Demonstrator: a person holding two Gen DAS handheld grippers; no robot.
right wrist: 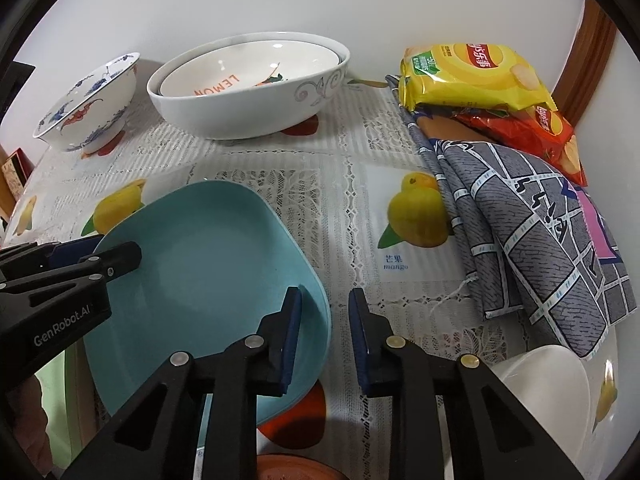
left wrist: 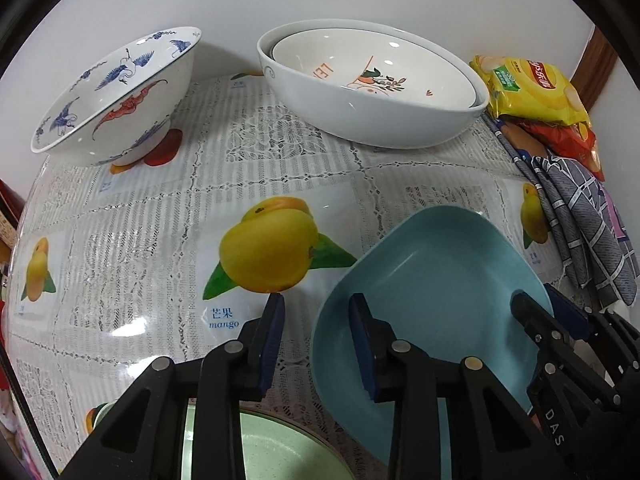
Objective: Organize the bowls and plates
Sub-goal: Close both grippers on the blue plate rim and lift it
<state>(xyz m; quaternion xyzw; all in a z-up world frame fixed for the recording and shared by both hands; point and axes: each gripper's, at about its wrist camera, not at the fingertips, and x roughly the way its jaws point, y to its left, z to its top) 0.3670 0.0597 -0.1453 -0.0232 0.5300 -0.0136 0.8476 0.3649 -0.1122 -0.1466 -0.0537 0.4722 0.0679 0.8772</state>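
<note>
Far left on the surface (left wrist: pixel 132 240) stood a crane-painted bowl (left wrist: pixel 120 96); right of it, a lemon-print bowl (left wrist: pixel 376 68) nested inside a large white bowl (left wrist: pixel 360 116). Near centre, the left hand-held gripper (left wrist: pixel 316 304) had its jaws apart, straddling the teal plate's (left wrist: pixel 436 292) left rim without visibly pinching it. The right hand-held gripper (right wrist: pixel 325 296) likewise had its jaws apart across the plate's right rim. Far right lay chip bags (right wrist: pixel 472 76) on a folded grey cloth (right wrist: pixel 520 216).

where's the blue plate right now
The blue plate is near the table's front, tilted, between the two grippers: right gripper straddles its right rim, left gripper its left.
</note>
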